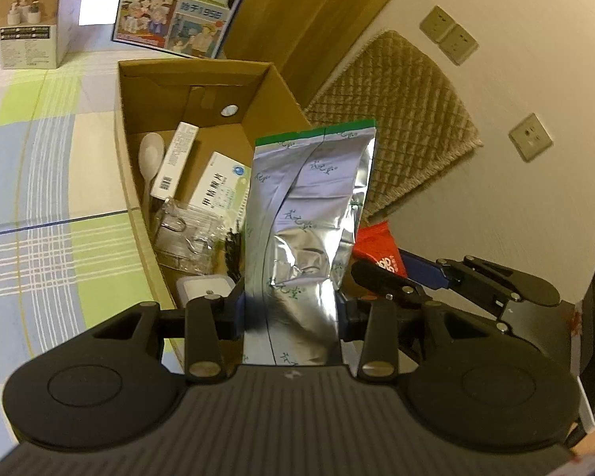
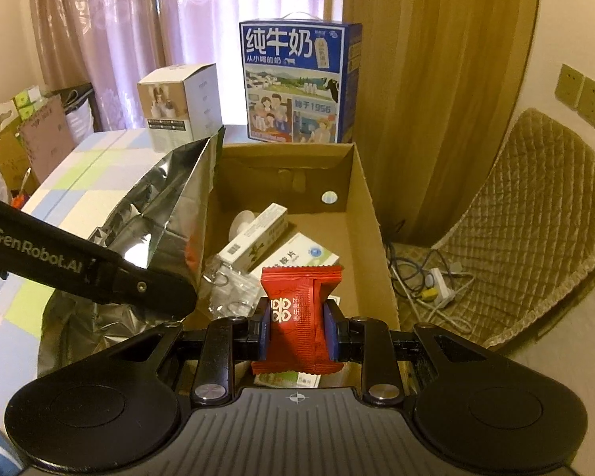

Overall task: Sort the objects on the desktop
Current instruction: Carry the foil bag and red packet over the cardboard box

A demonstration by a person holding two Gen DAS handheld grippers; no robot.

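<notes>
left wrist view: the left tongs [image 1: 291, 313] are clamped on a tall silver foil pouch [image 1: 309, 214] with a green top edge, held upright over the near end of an open cardboard box [image 1: 131, 166] that stands on a table [image 1: 39, 158] covered in a checked cloth; inside the box lie a white spoon [image 1: 150, 154], a long white carton [image 1: 176, 160], a white medicine box [image 1: 222, 182] with blue print, a clear plastic packet [image 1: 186, 234] and a small white square item [image 1: 204, 287] near the tongs; the right tongs [image 1: 392, 277] show just to the right, with a red sachet [image 1: 379, 252] partly hidden behind the pouch; a small product box [image 1: 31, 12] and a blue milk carton [image 1: 178, 4] stand further back on the table. right wrist view: the right tongs [image 2: 296, 327] are clamped on the red sachet [image 2: 299, 313], its printed face toward the camera, held above the near end of the cardboard box [image 2: 361, 214]; the foil pouch [image 2: 162, 222] tilts at the left, beside the box's left wall, gripped by the left tongs [image 2: 154, 293]; the long carton [image 2: 258, 236] and medicine box [image 2: 309, 252] lie in the box beyond the sachet, the milk carton [image 2: 297, 83] stands behind the box, and a quilted chair [image 2: 535, 218] is at the right
</notes>
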